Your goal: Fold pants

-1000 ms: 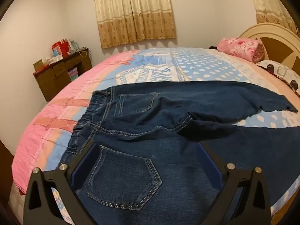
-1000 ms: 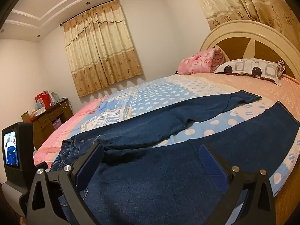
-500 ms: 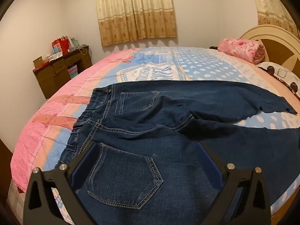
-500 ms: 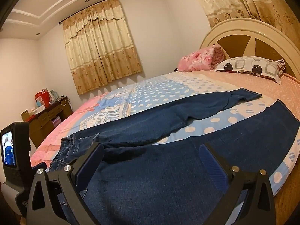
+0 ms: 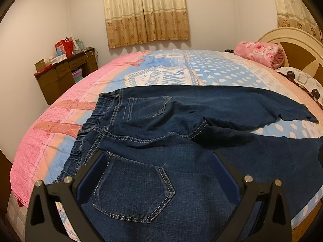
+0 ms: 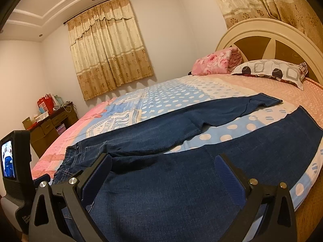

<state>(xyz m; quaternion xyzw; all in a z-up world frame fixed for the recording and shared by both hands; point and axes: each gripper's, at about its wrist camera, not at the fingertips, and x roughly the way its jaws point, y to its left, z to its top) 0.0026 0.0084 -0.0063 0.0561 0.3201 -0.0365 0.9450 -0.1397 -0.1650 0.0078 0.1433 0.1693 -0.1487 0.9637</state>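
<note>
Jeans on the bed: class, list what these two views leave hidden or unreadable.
- Near edge of the jeans: left wrist view, hidden behind the left gripper and the bottom frame edge.
- Near leg's hem: right wrist view, cut by the right frame edge.
- Small screen: right wrist view, too small to read.

Jeans flat on bed (unfolded)

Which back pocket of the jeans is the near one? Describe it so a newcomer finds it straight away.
Start at the bed with the pink and blue sheet, where the dark jeans lie spread, waistband to the left. The near back pocket sits between the open left gripper's fingers. Unlike the far pocket, it is larger in view and lies flat, its pointed bottom outlined in pale stitching.
</note>
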